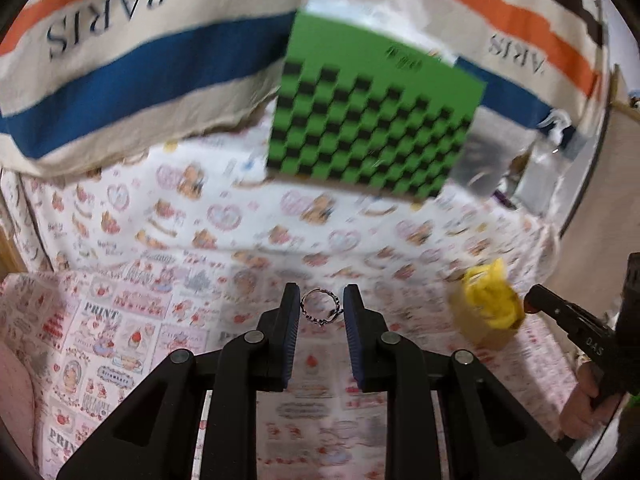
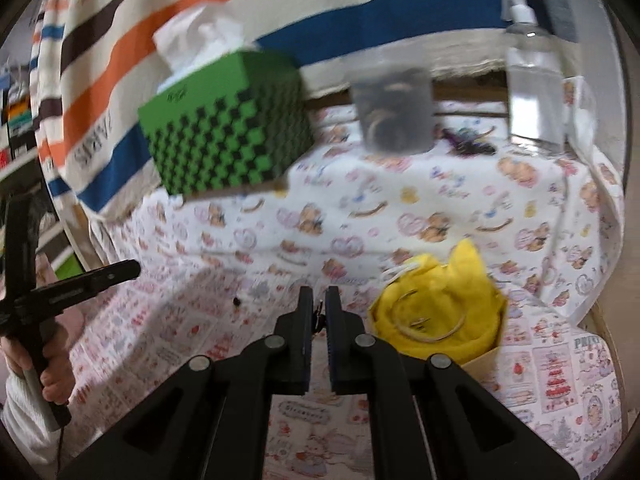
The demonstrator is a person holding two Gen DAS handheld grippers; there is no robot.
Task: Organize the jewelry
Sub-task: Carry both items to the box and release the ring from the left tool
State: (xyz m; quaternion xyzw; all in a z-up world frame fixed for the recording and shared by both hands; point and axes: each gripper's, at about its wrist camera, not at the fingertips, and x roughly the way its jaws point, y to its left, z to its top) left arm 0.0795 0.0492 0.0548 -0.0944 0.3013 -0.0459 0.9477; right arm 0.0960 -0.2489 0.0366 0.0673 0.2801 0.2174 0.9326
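Note:
In the left wrist view my left gripper (image 1: pixel 321 307) is shut on a silver ring (image 1: pixel 321 309), held upright between its fingertips above the patterned cloth. In the right wrist view my right gripper (image 2: pixel 319 308) is shut on a small dark piece of jewelry (image 2: pixel 319 317), barely visible between the pads. A cardboard box lined with yellow cloth (image 2: pixel 438 312) stands just right of the right gripper, with gold bangles (image 2: pixel 434 330) lying in it. The box also shows in the left wrist view (image 1: pixel 486 306), to the right of the left gripper.
A green checkered tissue box (image 2: pixel 224 128) stands at the back. A grey clear container (image 2: pixel 394 110), a spray bottle (image 2: pixel 532 80) and purple jewelry (image 2: pixel 468 142) are at the back right. A small dark bead (image 2: pixel 237 301) lies on the cloth. A striped bag (image 1: pixel 140 60) hangs behind.

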